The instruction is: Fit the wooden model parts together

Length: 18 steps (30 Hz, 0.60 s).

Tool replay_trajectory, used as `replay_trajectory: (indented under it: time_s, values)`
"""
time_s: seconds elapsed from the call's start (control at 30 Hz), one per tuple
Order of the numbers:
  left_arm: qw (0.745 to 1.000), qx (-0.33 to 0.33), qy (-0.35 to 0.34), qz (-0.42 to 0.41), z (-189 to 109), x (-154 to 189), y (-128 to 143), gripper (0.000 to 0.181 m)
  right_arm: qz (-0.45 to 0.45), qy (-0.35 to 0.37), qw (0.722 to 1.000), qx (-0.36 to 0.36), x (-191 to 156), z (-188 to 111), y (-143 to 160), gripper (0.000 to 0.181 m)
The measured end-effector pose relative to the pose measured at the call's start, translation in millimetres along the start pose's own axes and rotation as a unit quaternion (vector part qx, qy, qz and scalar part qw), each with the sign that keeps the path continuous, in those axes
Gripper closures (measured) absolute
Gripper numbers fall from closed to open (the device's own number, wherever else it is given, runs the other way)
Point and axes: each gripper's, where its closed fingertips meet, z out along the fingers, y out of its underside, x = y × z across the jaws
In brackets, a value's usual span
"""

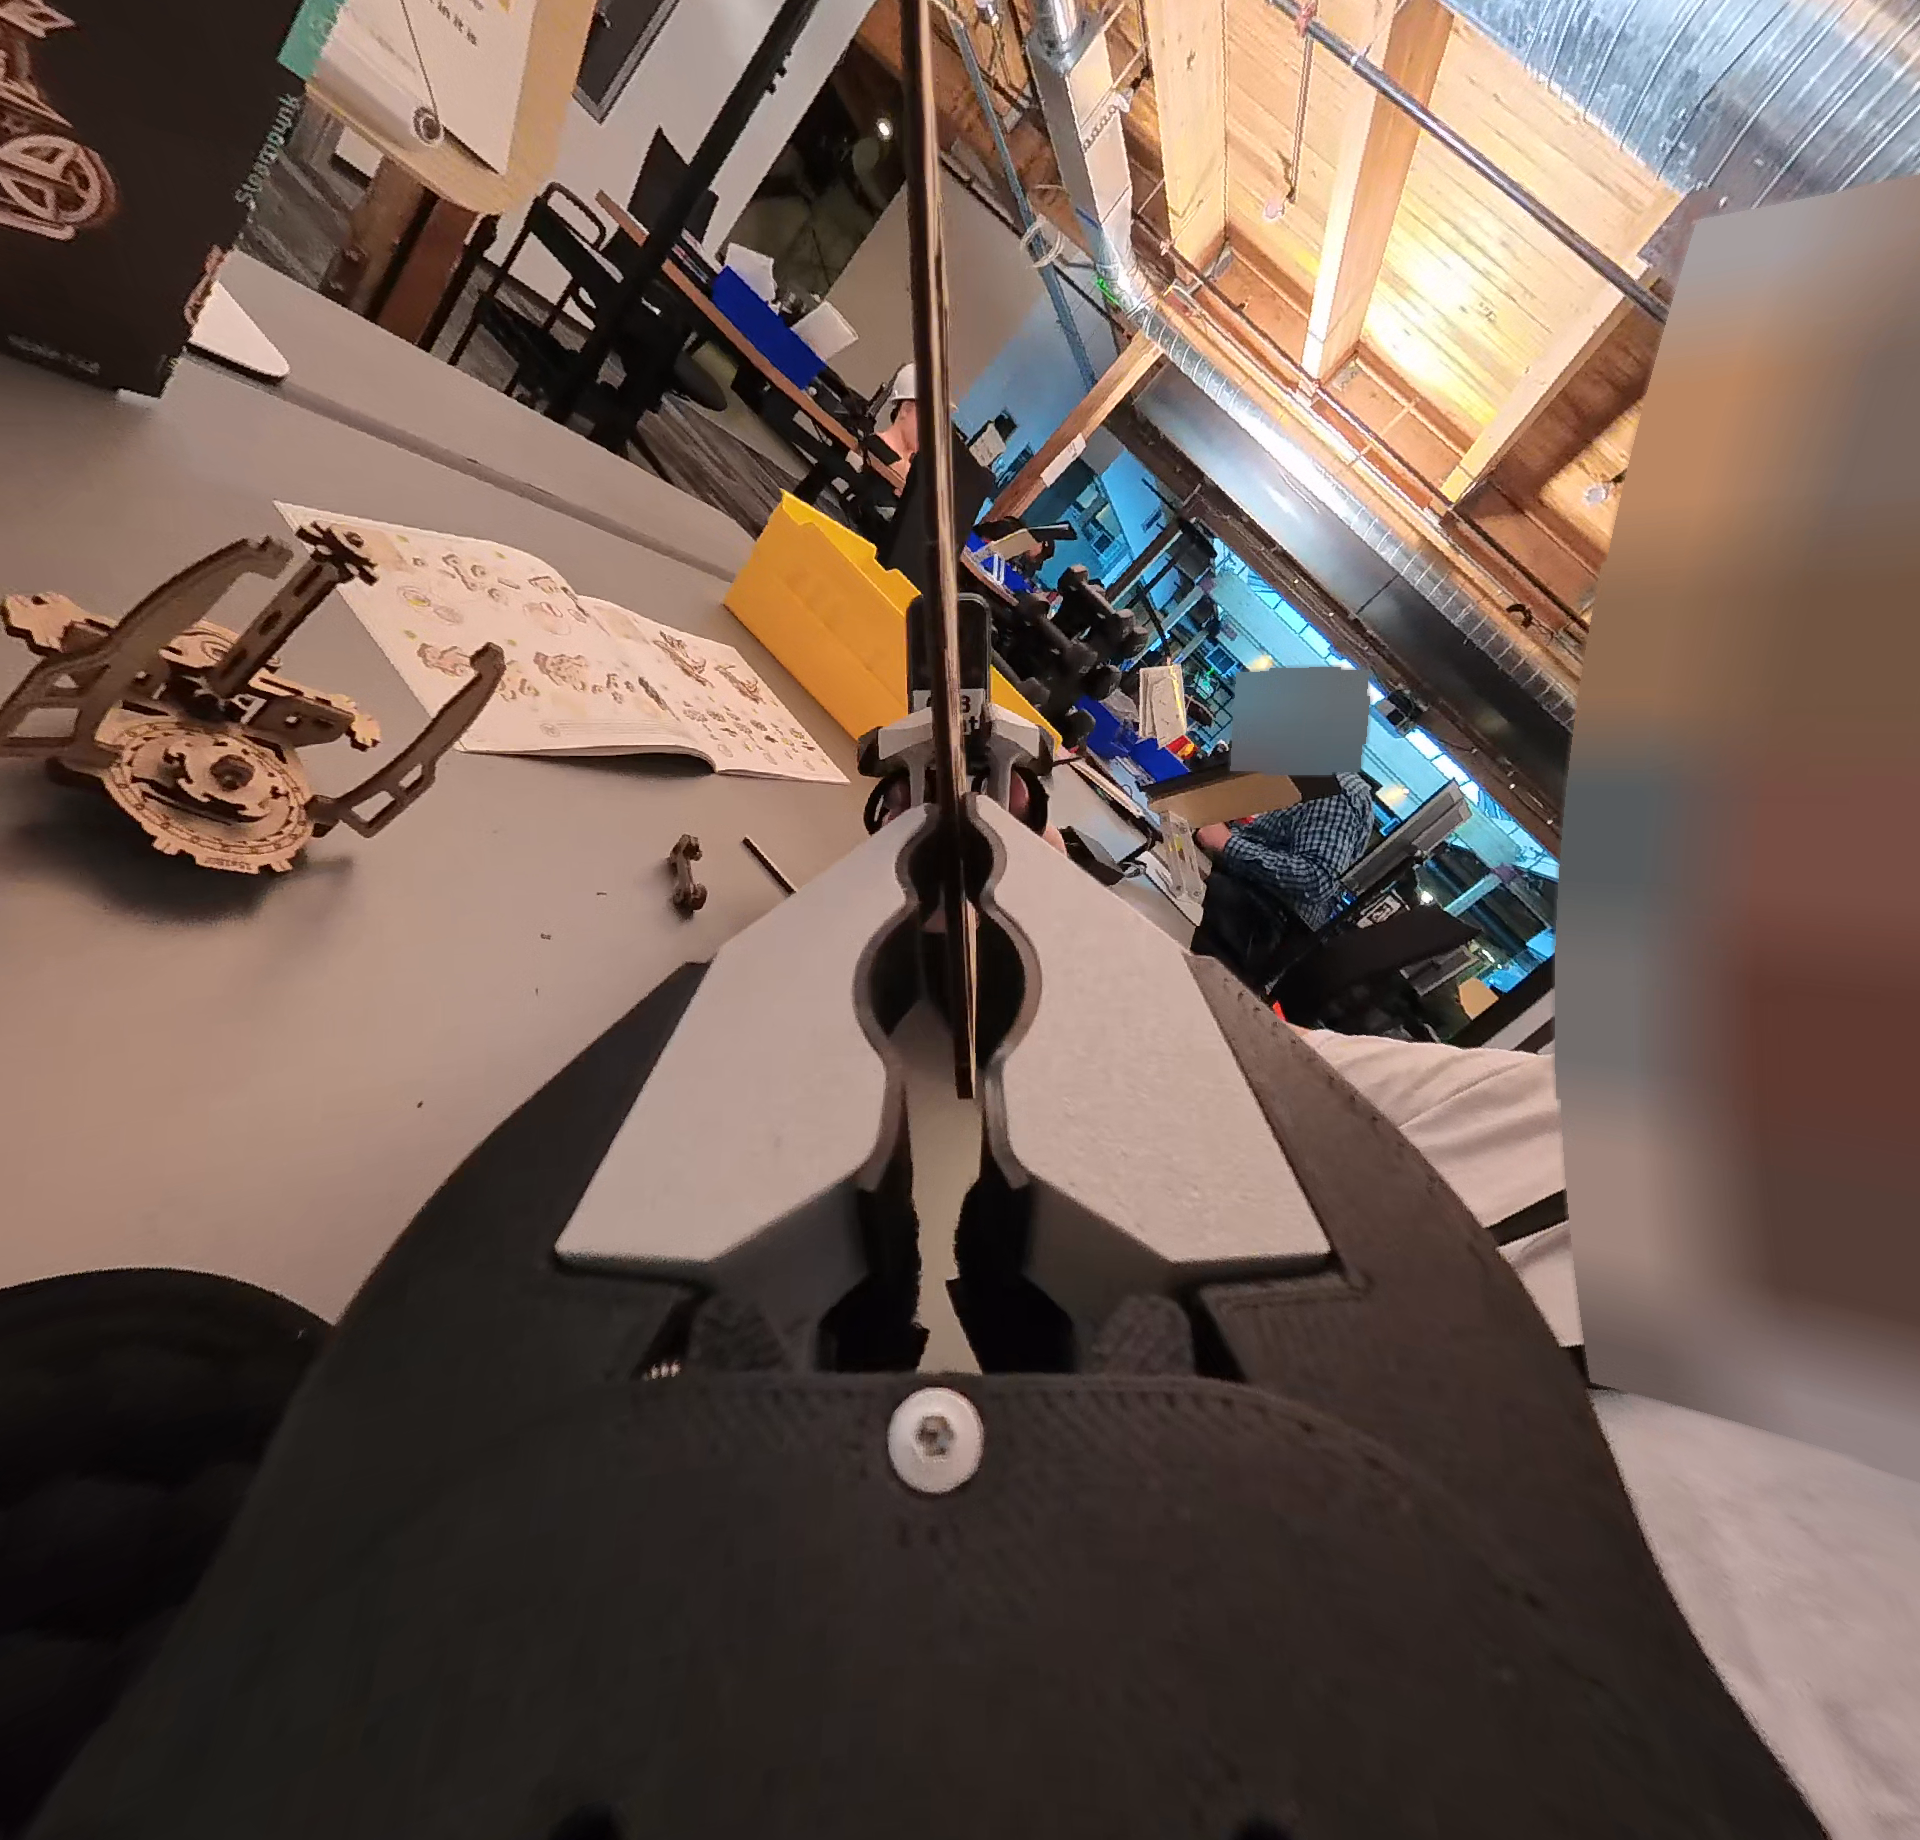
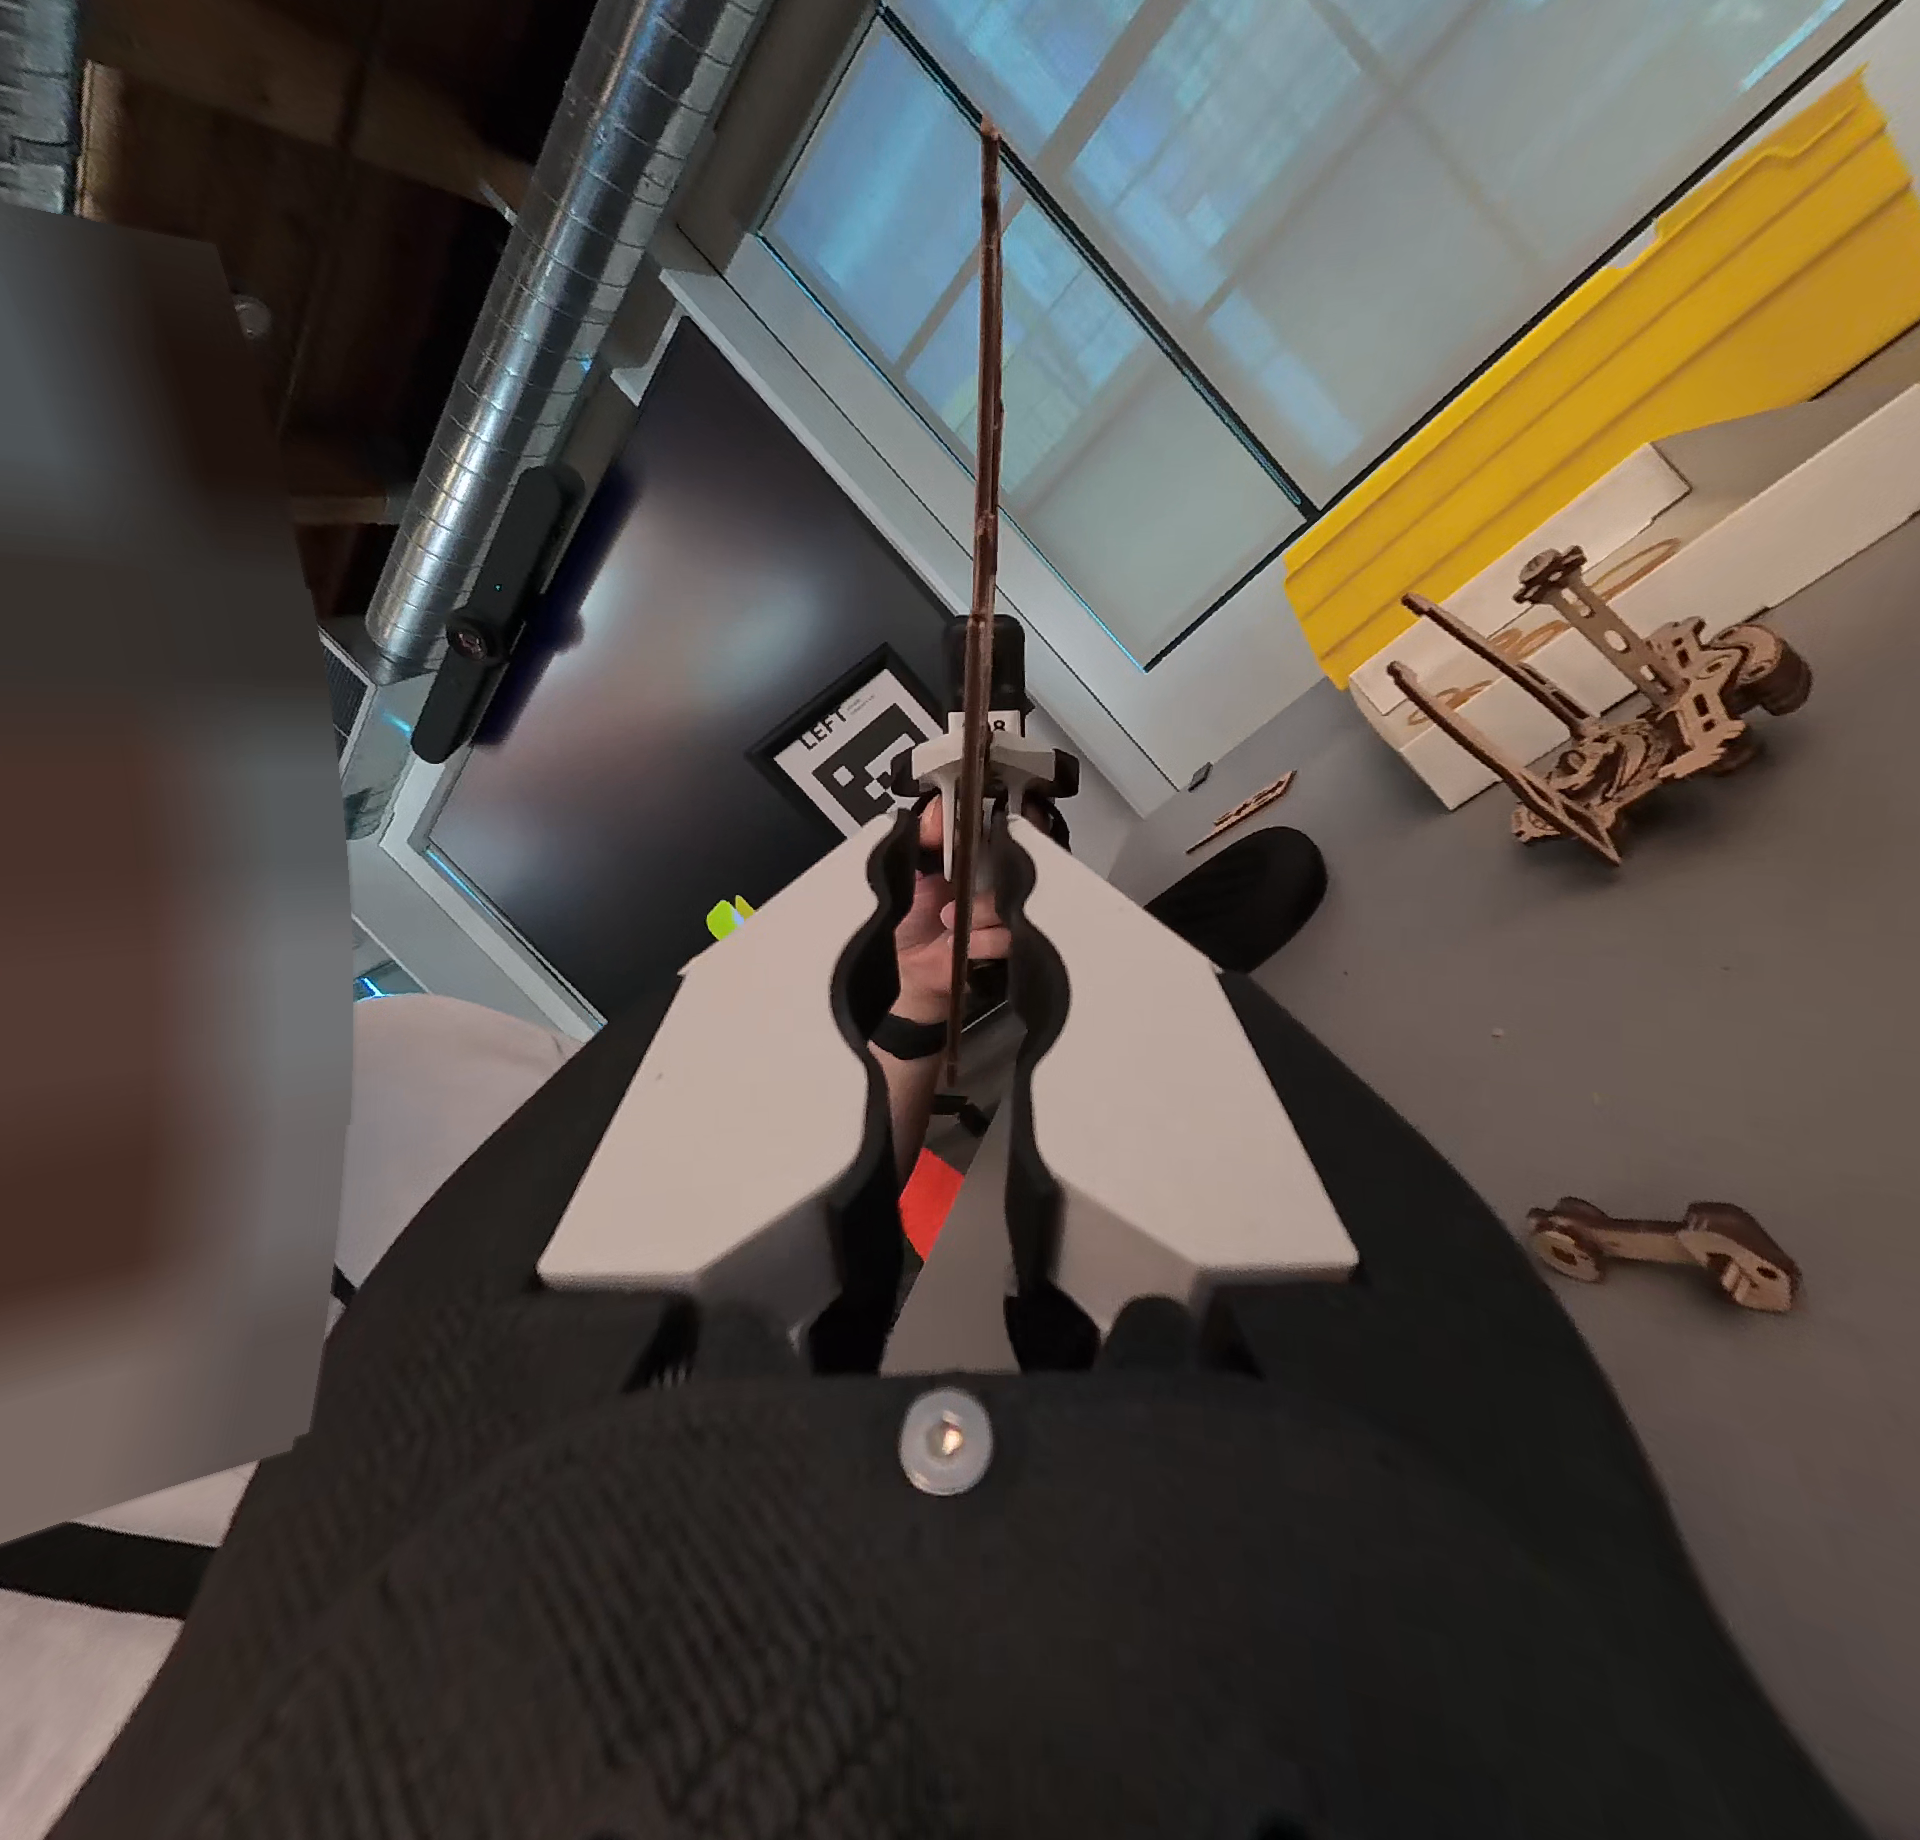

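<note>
A thin wooden sheet [image 1: 930,440] stands edge-on between both grippers, lifted off the grey table [image 1: 312,1063]. My left gripper [image 1: 948,824] is shut on its near end. The sheet also shows in the right wrist view [image 2: 987,440], running between the slightly parted jaws of my right gripper [image 2: 951,834], with a gap showing beside it. Each gripper shows at the sheet's far end in the other's view: the right [image 1: 956,751], the left [image 2: 977,762]. A part-built wooden model [image 1: 197,741] stands on the table, also in the right wrist view [image 2: 1621,741]. A small loose wooden link [image 1: 686,871] lies near it [image 2: 1662,1250].
An open instruction booklet [image 1: 582,647] and a yellow bin [image 1: 821,606] lie behind the model. A black box [image 1: 135,128] stands at the far left. A white box [image 2: 1507,585] sits behind the model. A thin stick [image 1: 769,865] lies by the link. People sit at desks beyond. The grippers' ends are close to 15 cm from one another.
</note>
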Motion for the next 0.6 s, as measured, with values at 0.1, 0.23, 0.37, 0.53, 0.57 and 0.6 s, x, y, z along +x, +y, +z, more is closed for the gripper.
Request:
replay_trajectory:
  time_s: [0.1, 0.23, 0.37, 0.53, 0.57, 0.6]
  values:
    - [1.0, 0.0, -0.001, 0.001, -1, 0, 0, 0.181, -0.006, 0.002, 1.0, -0.01, 0, 2, 3, 0.17]
    - [1.0, -0.007, 0.001, 0.003, 1, 0, 3, 0.181, -0.021, 0.008, 0.999, -0.028, -1, 5, 9, 0.17]
    - [1.0, -0.019, 0.0, 0.017, 3, 0, 8, 0.181, -0.026, 0.008, 0.999, -0.039, -2, 6, 13, 0.173]
    - [0.998, -0.021, 0.021, 0.063, 2, 12, 10, 0.181, -0.088, 0.004, 0.994, -0.069, -14, 8, 18, 0.181]
    - [0.997, -0.021, 0.023, 0.07, 0, 14, 10, 0.181, -0.103, 0.004, 0.992, -0.071, -17, 9, 19, 0.181]
    - [0.997, -0.021, 0.026, 0.072, -1, 15, 10, 0.181, -0.11, 0.004, 0.991, -0.072, -19, 10, 20, 0.181]
